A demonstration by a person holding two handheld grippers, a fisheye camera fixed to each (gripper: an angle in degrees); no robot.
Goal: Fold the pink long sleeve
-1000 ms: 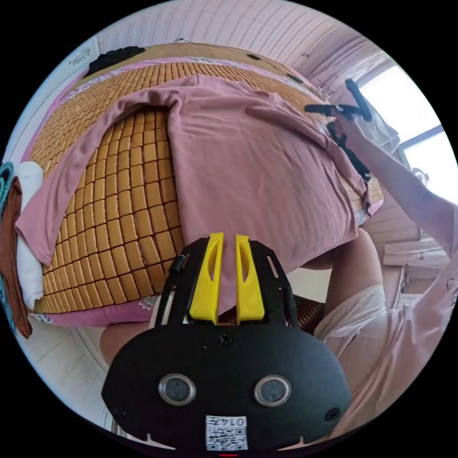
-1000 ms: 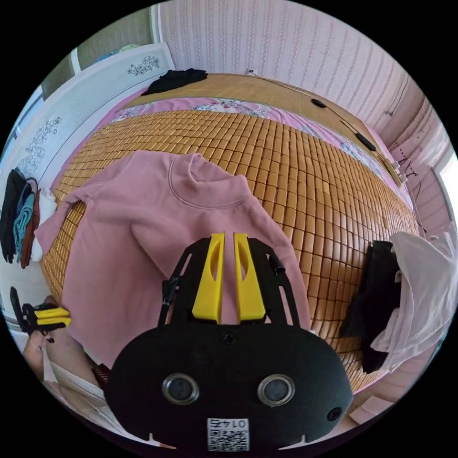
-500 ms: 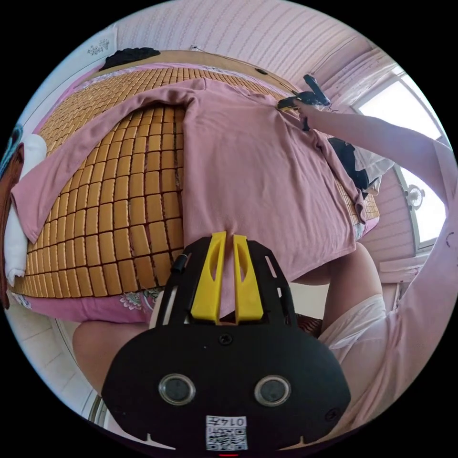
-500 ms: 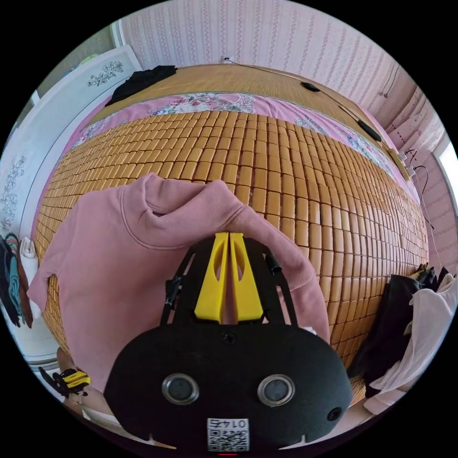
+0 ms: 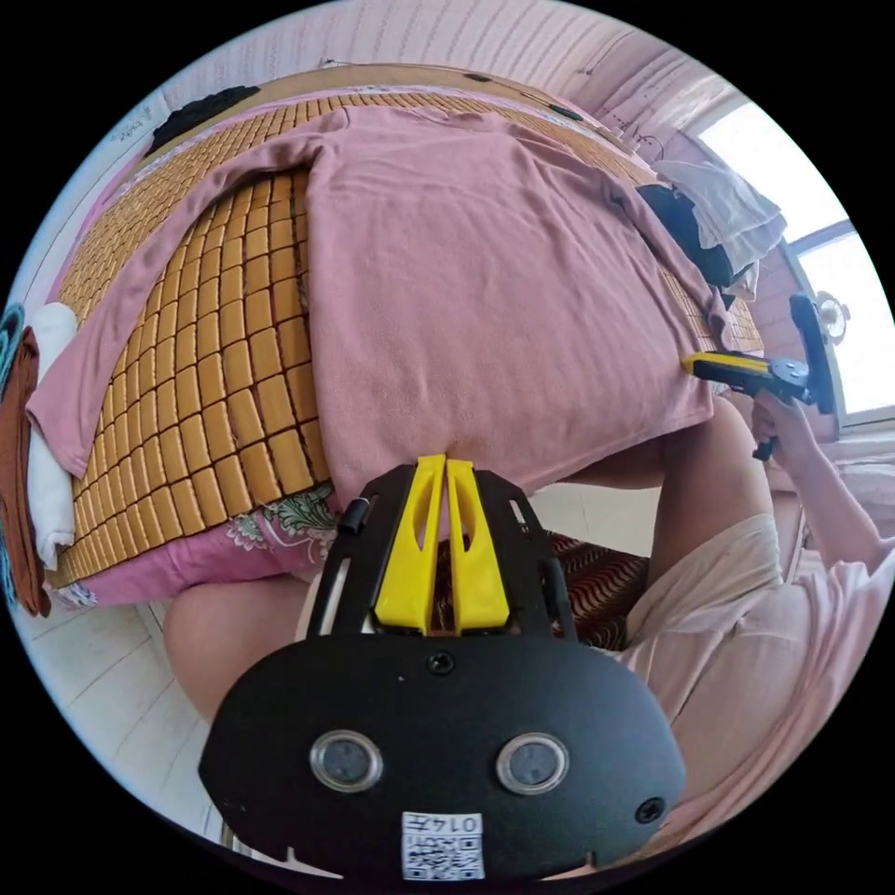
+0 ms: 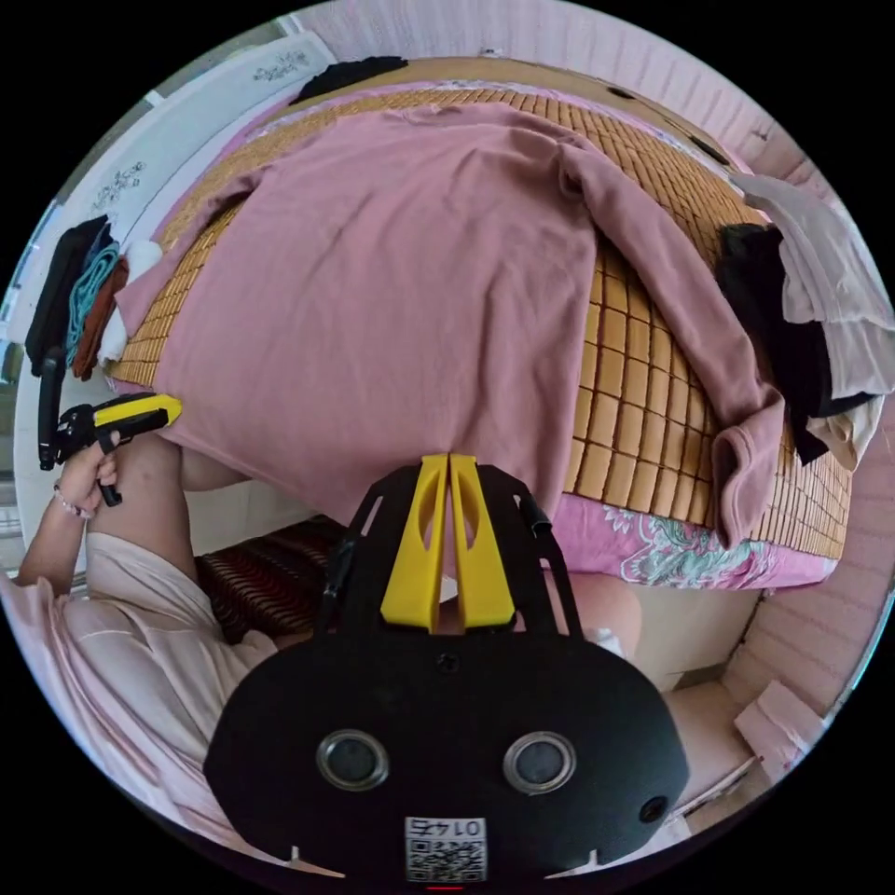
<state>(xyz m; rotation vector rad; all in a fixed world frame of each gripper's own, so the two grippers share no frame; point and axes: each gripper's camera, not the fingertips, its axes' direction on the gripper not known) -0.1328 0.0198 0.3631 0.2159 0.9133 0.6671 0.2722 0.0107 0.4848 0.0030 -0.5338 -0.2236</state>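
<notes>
A pink-walled room holds a bed with a tiled bamboo mat (image 6: 634,373). The soft pink top (image 5: 503,270) lies spread flat on it. Left gripper (image 5: 446,471) and right gripper (image 6: 449,466) both pinch its hem.

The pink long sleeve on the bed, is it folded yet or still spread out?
Spread out. The pink long sleeve lies flat on the bamboo mat, both sleeves stretched sideways, hem at the bed's near edge.
</notes>
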